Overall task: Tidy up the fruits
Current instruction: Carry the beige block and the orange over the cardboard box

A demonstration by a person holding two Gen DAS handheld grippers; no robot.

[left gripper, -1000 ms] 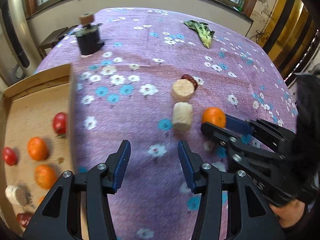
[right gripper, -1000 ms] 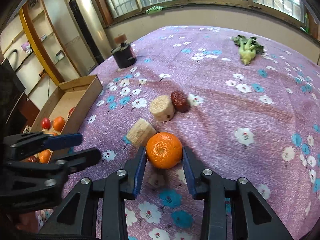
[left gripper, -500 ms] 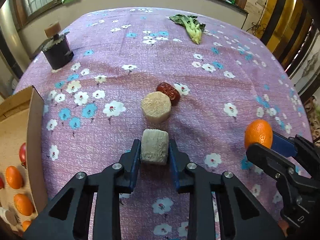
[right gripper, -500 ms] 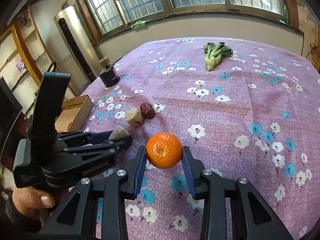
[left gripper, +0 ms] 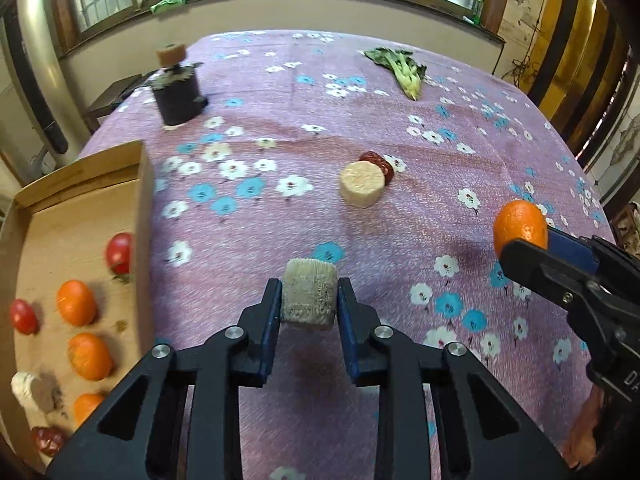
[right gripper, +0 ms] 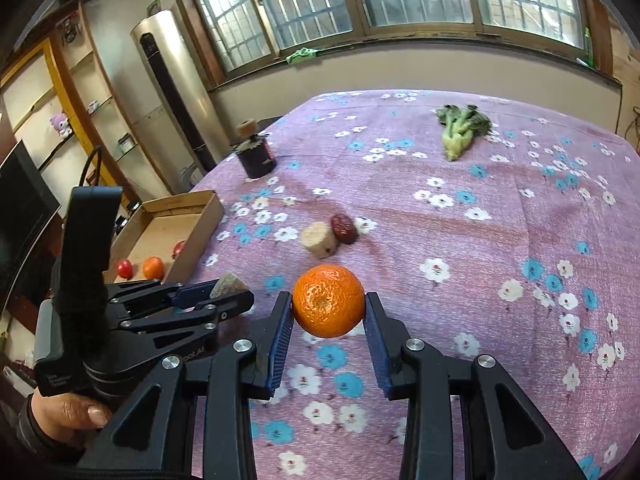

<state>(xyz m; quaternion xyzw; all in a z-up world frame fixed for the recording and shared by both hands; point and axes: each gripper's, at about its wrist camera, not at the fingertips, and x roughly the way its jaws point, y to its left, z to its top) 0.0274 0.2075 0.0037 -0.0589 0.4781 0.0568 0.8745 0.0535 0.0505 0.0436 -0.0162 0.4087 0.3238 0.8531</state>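
Note:
My left gripper (left gripper: 309, 300) is shut on a beige cylinder-shaped piece (left gripper: 309, 298) and holds it above the purple flowered tablecloth (left gripper: 440, 184). My right gripper (right gripper: 328, 312) is shut on an orange (right gripper: 328, 300), also lifted; it shows at the right of the left wrist view (left gripper: 520, 230). The cardboard box (left gripper: 142, 184) at the left holds several oranges (left gripper: 76, 302), red tomatoes (left gripper: 119, 252), a beige piece and a red date. A second beige piece (left gripper: 362, 188) and a red date (left gripper: 378, 162) lie mid-table.
A dark pot with a beige piece on top (left gripper: 176, 88) stands at the back left. A leafy green vegetable (left gripper: 404, 68) lies at the back right. Shelves and a tall appliance (right gripper: 176, 92) stand left of the table.
Both grippers have lifted their loads off the cloth. The left gripper has pulled back towards the box, which shows more now. The orange rose higher with the right gripper.

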